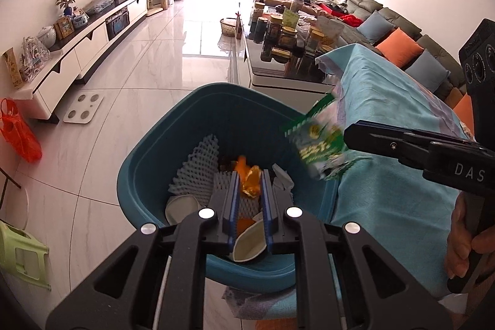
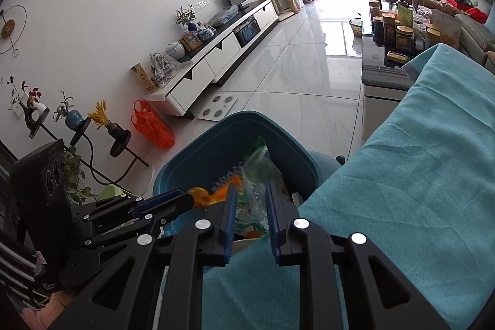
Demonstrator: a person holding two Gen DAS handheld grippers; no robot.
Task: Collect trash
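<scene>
Left gripper (image 1: 250,194) hangs over the teal bin (image 1: 148,163), fingers pinching an orange-gold wrapper (image 1: 249,178). Right gripper (image 2: 251,214) fingers stand parted, nothing between the pads. Green-white snack packet (image 1: 318,141) is motion-blurred, off the right gripper's tip, above the bin's right rim; whether it touches the fingers, cannot tell. In the bin: white foam netting (image 1: 195,169), grey-white shell-shaped pieces (image 1: 181,207). Table with teal cloth (image 2: 417,175) sits just beside the bin on the right. Past it, a glass coffee table with jars (image 1: 287,33), then a sofa (image 1: 386,30). Left side: white TV cabinet (image 1: 92,42), bathroom scale (image 1: 83,108) on the floor, orange plastic bag (image 1: 20,135), green stool (image 1: 21,252).
</scene>
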